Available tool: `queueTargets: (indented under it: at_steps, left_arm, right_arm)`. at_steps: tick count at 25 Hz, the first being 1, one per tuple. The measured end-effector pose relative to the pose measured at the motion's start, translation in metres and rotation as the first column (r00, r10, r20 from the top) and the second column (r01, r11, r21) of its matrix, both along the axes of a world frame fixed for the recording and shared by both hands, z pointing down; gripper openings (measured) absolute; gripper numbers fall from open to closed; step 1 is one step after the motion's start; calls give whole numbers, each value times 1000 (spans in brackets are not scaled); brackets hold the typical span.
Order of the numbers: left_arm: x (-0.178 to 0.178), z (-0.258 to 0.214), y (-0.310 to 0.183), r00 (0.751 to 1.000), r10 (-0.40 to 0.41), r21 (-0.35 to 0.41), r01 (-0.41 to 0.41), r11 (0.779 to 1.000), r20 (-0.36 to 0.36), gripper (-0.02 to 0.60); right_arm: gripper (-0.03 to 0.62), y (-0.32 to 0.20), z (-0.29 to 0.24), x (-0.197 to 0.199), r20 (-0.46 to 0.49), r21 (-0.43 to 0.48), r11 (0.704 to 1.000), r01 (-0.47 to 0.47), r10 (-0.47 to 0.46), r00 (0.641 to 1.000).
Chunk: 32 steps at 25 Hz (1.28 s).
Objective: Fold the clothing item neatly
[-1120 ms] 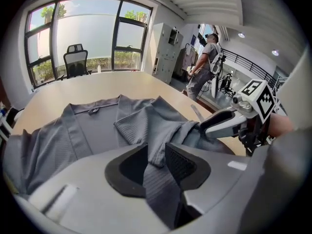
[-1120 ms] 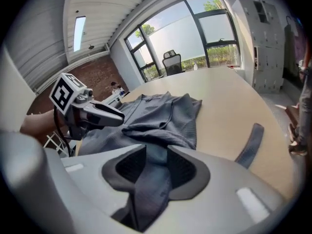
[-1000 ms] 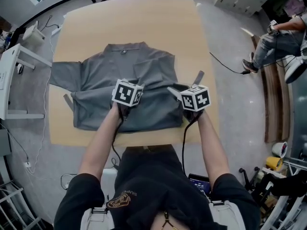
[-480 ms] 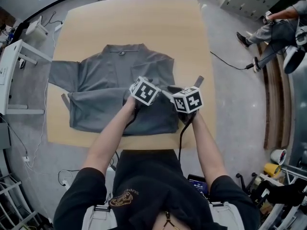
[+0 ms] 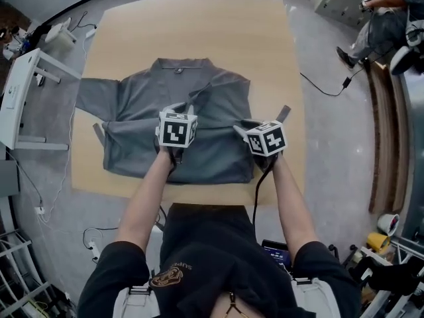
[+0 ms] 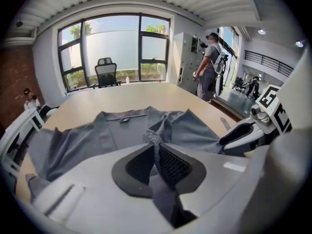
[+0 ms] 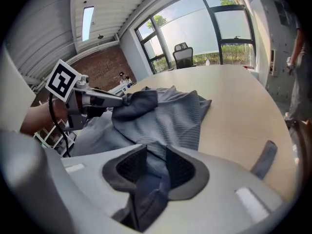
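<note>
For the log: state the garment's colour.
Plain grey; the garment shows best in the head view.

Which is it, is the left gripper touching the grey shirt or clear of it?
Touching. The left gripper view shows the left gripper, its jaws having just been closing, pinching a raised fold of the grey shirt between its pads.

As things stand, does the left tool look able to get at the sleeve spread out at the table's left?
Probably not yet: the left tool has just closed its jaws on a fold of the shirt. The sleeve lies uncovered, so letting go would free the way.
</note>
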<state>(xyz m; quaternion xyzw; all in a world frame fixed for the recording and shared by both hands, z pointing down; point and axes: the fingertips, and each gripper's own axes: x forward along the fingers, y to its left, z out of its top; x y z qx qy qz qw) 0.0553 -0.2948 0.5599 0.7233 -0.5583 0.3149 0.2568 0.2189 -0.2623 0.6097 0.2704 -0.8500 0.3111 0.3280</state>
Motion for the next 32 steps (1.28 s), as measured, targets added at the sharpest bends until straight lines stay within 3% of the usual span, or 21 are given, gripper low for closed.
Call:
queueTargets:
  at_steps: [5, 9, 13, 22, 28, 32]
  left_arm:
    - [-59, 13, 43, 998, -67, -71, 67, 995, 1, 59]
    - [-78, 22, 79, 999, -17, -103, 13, 995, -42, 82]
    - [-101, 20, 100, 994, 47, -86, -55, 995, -99, 101]
    - [-168, -2, 124, 965, 202, -10, -207, 978, -169, 91]
    - [-197, -2, 113, 966, 212, -4, -215, 977, -150, 69]
    - [-213, 4, 108, 970, 197, -18, -201, 979, -140, 57]
  right_arm:
    - [126, 4, -7, -3, -22, 11, 1000, 5, -5, 1000]
    - [126, 7, -23, -15, -56, 43, 999, -1, 4, 998]
    - [126, 12, -42, -35, -103, 93, 995, -42, 51, 993]
    - [126, 23, -78, -167, -134, 165, 984, -66, 89, 987]
    - [126, 3, -67, -245, -128, 176, 981, -79, 103, 986]
    - [126, -24, -34, -272, -133, 101, 990, -98, 111, 985]
